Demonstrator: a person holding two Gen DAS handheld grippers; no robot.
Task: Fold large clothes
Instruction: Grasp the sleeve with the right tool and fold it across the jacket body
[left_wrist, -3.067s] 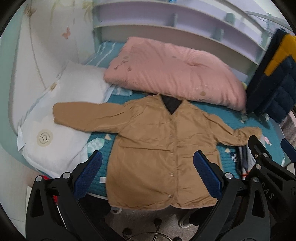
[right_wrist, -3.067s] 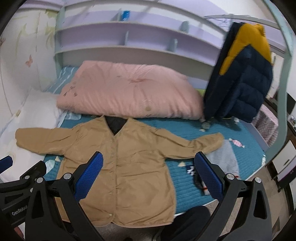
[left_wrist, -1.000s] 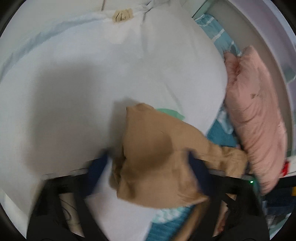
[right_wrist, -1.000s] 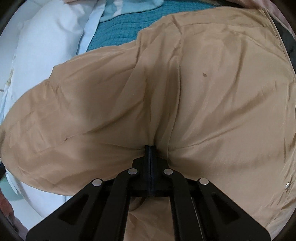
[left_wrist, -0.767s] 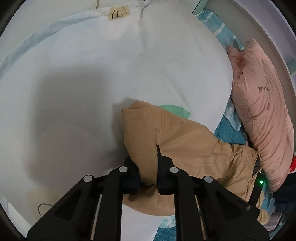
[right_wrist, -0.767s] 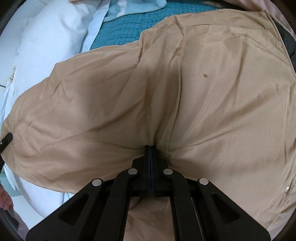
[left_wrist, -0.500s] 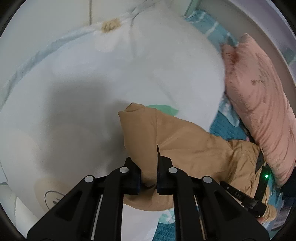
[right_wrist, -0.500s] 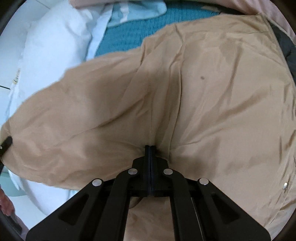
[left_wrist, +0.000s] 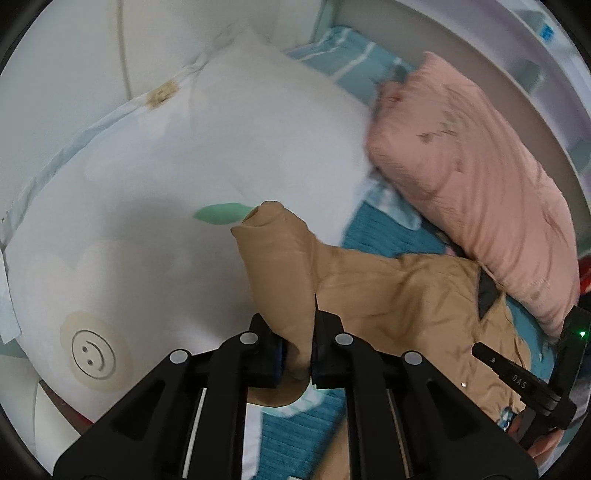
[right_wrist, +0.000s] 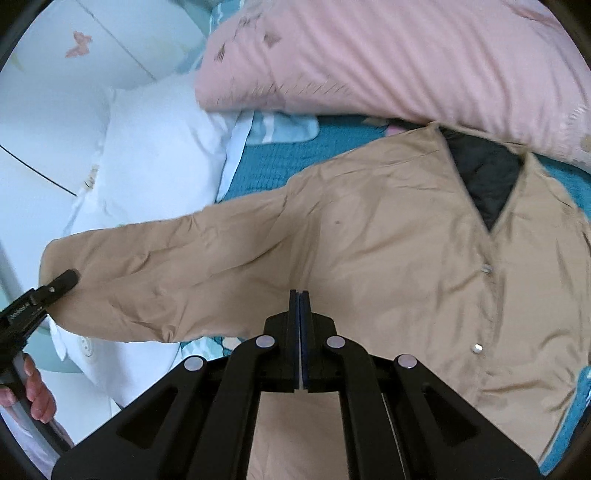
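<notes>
Since a sec ago both views have pulled up and back: my right cam was buried in tan fabric, now I see most of the jacket (right_wrist: 388, 251) laid out, and the sleeve (left_wrist: 280, 266) in my left tongs (left_wrist: 295, 354) has lifted off the white pillow (left_wrist: 207, 147). Surroundings: pink quilt (right_wrist: 406, 55) sits along the far side of the bed, its edge overlapping the jacket's collar; white pillow w/ smiley print lies under and beside the sleeve, on the left; teal bedspread (right_wrist: 280, 158) shows btwn pillow and jacket. Nothing lies on the jacket front. Left tongs are clamped on the sleeve near the cuff, fabric bunched btwn the pads, pointing steeply down; cuff end sticks up and away from me. In the right cam I see a person's hand (right_wrist: 35, 384) on the left tool's handle, lower left. Right tongs (right_wrist: 299, 306) are closed, blue pads together, also aimed steeply down over the armpit seam; can't tell if any cloth is pinched. Jacket lies front up on the bed, collar toward the quilt, hem toward me, body axis running near-to-far; held sleeve stretches out sideways to the left, roughly across that axis.
</notes>
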